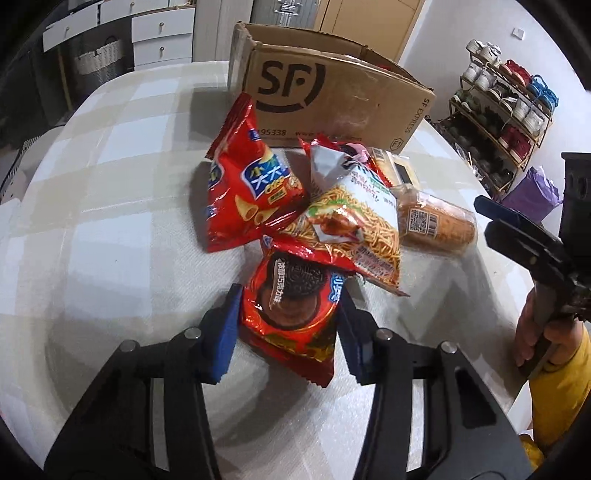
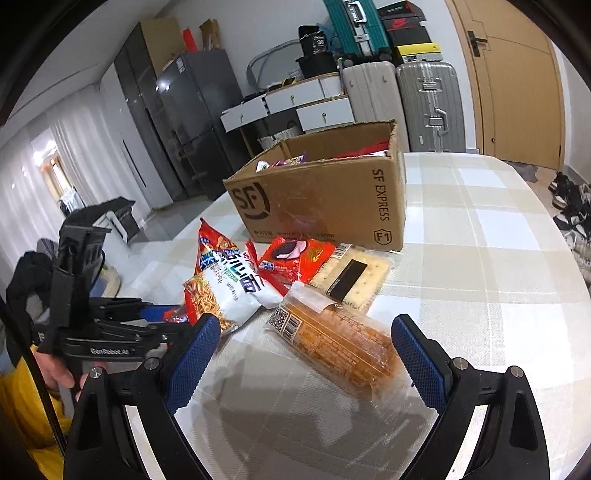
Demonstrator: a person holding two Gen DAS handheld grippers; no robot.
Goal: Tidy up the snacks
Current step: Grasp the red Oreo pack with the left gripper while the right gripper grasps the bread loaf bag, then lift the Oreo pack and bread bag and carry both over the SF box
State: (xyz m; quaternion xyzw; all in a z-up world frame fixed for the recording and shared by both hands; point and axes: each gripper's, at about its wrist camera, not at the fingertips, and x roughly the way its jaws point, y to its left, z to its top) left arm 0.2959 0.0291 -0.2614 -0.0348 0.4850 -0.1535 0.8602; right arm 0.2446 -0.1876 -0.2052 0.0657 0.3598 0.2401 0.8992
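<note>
A pile of snacks lies on the checked table in front of an open SF cardboard box [image 1: 332, 96] [image 2: 325, 195]. My left gripper [image 1: 286, 332] has its blue pads closed against both sides of a red chocolate cookie pack [image 1: 291, 306]. Behind it lie a red chip bag [image 1: 247, 195], a noodle snack bag [image 1: 351, 225] [image 2: 229, 291] and a clear-wrapped bread roll [image 1: 436, 225] [image 2: 340, 343]. My right gripper [image 2: 306, 358] is open, its pads on either side of the bread roll without touching it. A cracker pack [image 2: 351, 277] and a second red cookie pack [image 2: 291, 258] lie near the box.
The box holds several snacks [image 2: 291, 158]. The table [image 2: 480, 258] edge curves away at the right. A shoe rack [image 1: 506, 110], suitcases [image 2: 428, 103], a fridge [image 2: 195, 122] and white drawers [image 1: 162, 33] stand around the room. The right gripper shows in the left wrist view [image 1: 517, 236].
</note>
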